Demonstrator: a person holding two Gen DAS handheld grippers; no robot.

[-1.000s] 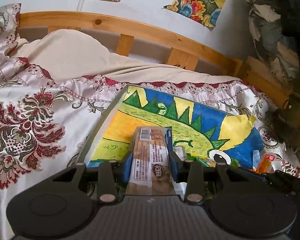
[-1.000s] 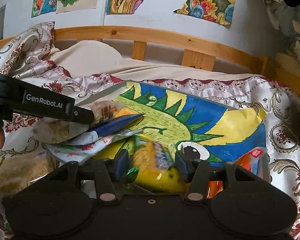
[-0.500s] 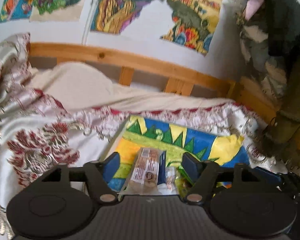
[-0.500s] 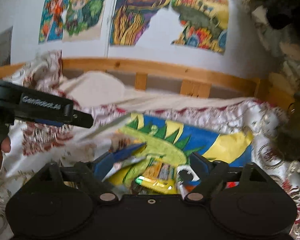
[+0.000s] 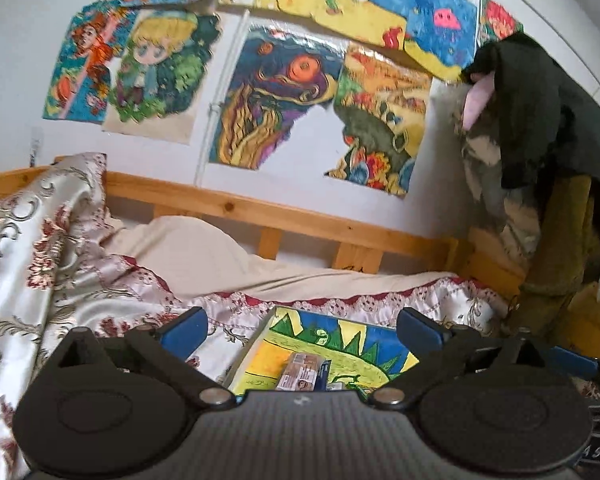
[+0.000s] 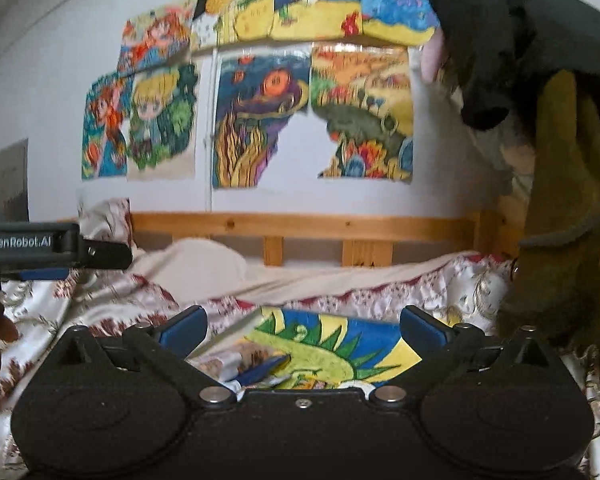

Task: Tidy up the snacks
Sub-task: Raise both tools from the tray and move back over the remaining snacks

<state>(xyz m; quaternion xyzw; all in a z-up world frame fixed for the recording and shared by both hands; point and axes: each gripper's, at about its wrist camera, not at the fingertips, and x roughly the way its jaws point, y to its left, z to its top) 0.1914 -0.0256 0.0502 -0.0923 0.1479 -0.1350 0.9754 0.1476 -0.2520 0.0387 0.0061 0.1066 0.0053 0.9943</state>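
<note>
Snack packet: I see a flat, oblong brown wrapper (image 5: pixel 300 376) with white printed label panels, glossy film, lying on the painted board below and between my left jaws, touching neither pad.
Second packets: in the right view a crinkled foil-like packet (image 6: pixel 236 360) with a dark blue edge lies on the board's left part, partly hidden by the gripper body; the print is too blurred to read.
Board: a flat, rigid rectangular panel (image 5: pixel 364 340) painted with a green spiked creature on blue and yellow; matte, crayon-like strokes; it rests on the bed.
Left gripper: the left gripper (image 5: pixel 302 326) has just been opening; jaws stand wide apart, blue flat pads empty, nothing pressed between them.
Right gripper: the right gripper (image 6: pixel 304 324) has likewise just been opening; jaws wide, blue pads free, the packets lying below them unheld.
Bedspread: satin sheen, cream ground (image 5: pixel 40 264) with dark red floral pattern and a lace-like border, rumpled in folds.
Pillow: plain cream cloth (image 5: pixel 188 248), soft rounded mound.
Bed rail: smooth pale wood (image 5: pixel 284 216) with visible knots and short uprights.
Wall: coloured paper drawings (image 5: pixel 268 100), several with torn edges.
Hanging clothes: dark fleecy fabric (image 6: pixel 512 40) at right.
</note>
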